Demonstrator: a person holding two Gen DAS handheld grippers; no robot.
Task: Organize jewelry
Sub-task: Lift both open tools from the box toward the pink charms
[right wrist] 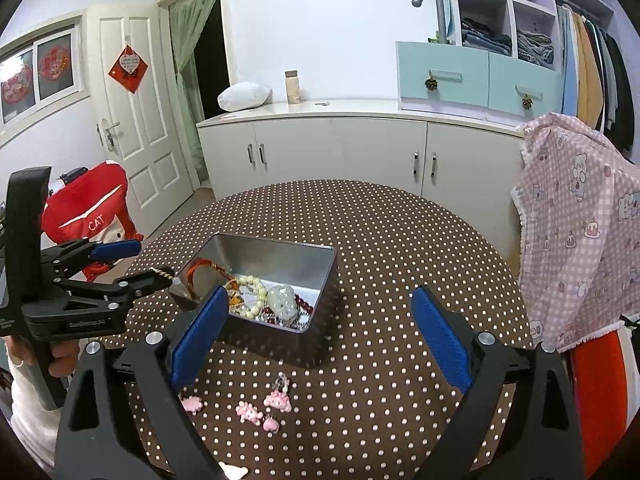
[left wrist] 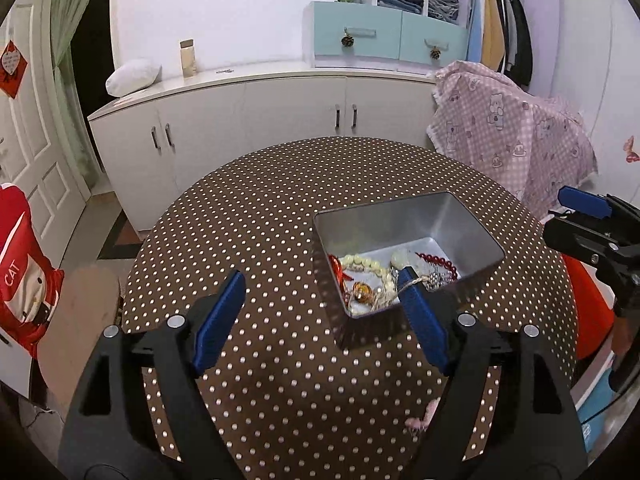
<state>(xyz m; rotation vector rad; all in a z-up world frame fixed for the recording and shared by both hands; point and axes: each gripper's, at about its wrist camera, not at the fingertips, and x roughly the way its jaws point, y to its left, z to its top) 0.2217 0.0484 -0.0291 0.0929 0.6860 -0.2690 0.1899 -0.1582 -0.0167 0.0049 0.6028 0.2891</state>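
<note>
Both tongs, left (left wrist: 320,300) and right (right wrist: 318,334), spread, empty. Pink charms (right wrist: 256,408) on bench (right wrist: 400,240): light, rigid, small; pinch across body, move to tin (right wrist: 320,320).

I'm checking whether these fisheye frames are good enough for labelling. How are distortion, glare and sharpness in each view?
Left wrist view: strong barrel distortion bends the cabinet, corners are vignetted black, and the tin wall shows soft sheen. Right wrist view: same curvature, the pink charms are sharp, and the window is slightly dim.

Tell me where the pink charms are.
In the right wrist view, the pink charms lie on the dotted tablecloth, just in front of the metal tin.
</note>
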